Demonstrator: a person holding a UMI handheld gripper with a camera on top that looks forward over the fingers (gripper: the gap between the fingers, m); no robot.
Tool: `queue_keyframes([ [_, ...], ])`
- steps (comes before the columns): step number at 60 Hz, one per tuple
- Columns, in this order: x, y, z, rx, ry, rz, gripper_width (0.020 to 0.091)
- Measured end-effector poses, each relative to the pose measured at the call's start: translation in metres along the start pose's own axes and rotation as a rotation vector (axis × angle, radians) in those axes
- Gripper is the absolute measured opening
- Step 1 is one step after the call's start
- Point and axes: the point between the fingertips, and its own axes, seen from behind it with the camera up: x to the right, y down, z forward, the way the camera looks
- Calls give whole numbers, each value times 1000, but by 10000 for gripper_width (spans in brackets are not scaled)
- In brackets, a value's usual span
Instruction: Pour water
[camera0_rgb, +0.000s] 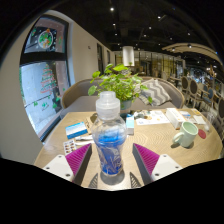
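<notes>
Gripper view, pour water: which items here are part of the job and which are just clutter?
Job:
- water bottle, blue label, upright between the jaws; contact not clear
- green mug, likely pour target (a guess)
- gripper

Lying about:
- potted plant beyond the bottle
- papers and small items on the table
- booklet near the bottle

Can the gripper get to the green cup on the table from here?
Probably not right away. A water bottle stands between the gripper's fingers, seemingly held, so they are busy. The green cup sits off to one side, on the table, with open table leading to it.
</notes>
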Motion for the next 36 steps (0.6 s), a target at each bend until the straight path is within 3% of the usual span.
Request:
queue_keyframes([
  [4, -4, 2, 17, 2, -3, -14, 781],
  [11, -5, 5, 37, 10, 5, -39, 531],
  [16, -4, 5, 39, 18, 3, -38, 499],
  [24, -5, 4, 37, 10, -13, -34, 374],
  [27, -6, 0, 35, 15, -30, -27, 367],
  [28, -5, -2, 33, 19, -39, -21, 325],
  [36, 1, -41, 13, 59, -103, 107, 324],
])
